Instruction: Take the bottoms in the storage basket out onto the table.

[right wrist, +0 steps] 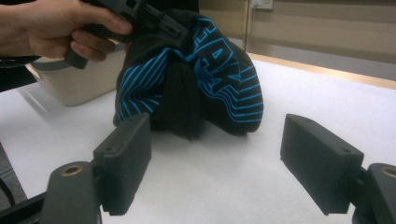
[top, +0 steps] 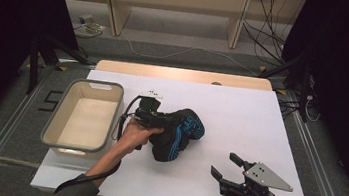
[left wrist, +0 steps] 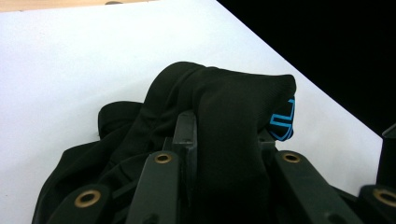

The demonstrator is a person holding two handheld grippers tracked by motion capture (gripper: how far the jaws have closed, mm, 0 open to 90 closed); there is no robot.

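Nearest me, the right tongs (top: 227, 168) rest spread wide on the white bench (top: 240, 116), holding nothing. Left tongs (top: 172, 123) pinch a bunched black garment with blue stripes (top: 180, 134) mid-bench, just beside the beige tub (top: 84, 117).

A dark numeral 5 (top: 52, 98) on the floor beside the table; the garment's (right wrist: 219, 60) blue lettering unreadable.
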